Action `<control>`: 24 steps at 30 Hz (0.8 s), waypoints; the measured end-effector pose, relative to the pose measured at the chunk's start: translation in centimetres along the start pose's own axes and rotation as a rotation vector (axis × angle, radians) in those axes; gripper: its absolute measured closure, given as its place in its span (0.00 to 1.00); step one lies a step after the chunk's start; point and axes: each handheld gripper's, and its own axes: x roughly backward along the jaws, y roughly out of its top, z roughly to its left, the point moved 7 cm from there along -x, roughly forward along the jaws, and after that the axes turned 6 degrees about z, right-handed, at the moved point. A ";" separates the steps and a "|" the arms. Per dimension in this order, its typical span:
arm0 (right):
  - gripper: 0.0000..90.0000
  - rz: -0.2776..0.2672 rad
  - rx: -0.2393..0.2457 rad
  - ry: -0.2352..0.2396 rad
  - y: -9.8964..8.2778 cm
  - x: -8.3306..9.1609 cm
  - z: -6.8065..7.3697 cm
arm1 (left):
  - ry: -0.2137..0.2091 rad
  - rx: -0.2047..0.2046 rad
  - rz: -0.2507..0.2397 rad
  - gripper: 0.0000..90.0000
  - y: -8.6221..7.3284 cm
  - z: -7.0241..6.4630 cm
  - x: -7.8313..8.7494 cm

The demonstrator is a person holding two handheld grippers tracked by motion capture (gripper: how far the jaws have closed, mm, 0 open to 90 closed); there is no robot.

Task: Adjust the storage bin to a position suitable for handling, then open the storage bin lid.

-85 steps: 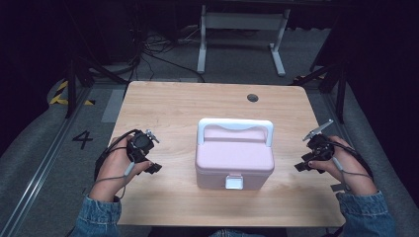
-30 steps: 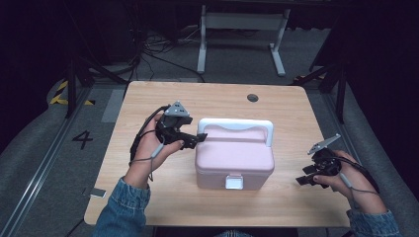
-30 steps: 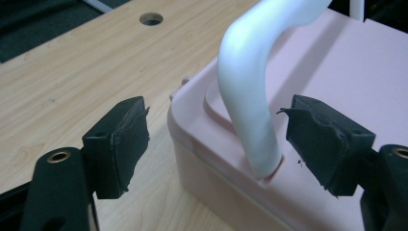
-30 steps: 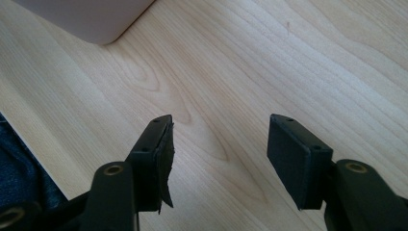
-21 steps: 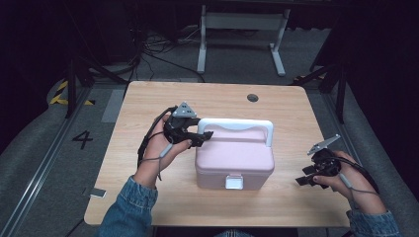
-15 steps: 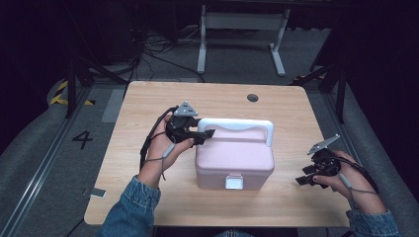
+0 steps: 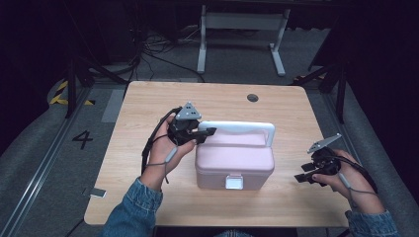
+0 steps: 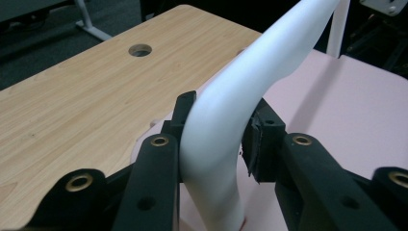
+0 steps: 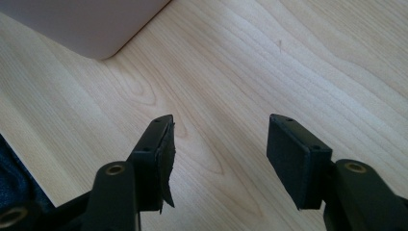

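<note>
High view: the left gripper (image 7: 205, 132), its jaws just closed, pinches the white handle (image 7: 236, 126) at ten o'clock on the pink box (image 7: 234, 160) at table centre. Lifting appears still ahead; the right gripper (image 7: 307, 177) waits spread at three o'clock.

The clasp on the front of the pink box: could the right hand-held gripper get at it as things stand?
Probably yes: the clasp faces the person, the right hand-held gripper is open beside the box, with bare table between.

The left hand-held gripper (image 7: 205, 132) has just been closing its jaws; the right hand-held gripper (image 7: 302, 177) gapes.
</note>
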 end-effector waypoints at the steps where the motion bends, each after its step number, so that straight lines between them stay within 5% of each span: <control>1: 0.49 0.000 0.000 -0.001 0.0 0.0 0.0 | 0.005 -0.002 0.000 0.78 0.0 -0.1 0.0; 9: 0.49 -0.016 0.003 -0.010 0.1 0.2 0.0 | 0.024 -0.031 -0.014 0.79 0.5 -0.2 0.3; 16: 0.51 -0.047 0.006 -0.008 0.8 0.6 0.2 | -0.001 -0.013 -0.028 0.79 1.1 0.0 0.7; 24: 0.53 -0.086 0.001 -0.010 1.1 1.2 0.2 | 0.026 -0.004 -0.063 0.79 2.0 0.8 1.1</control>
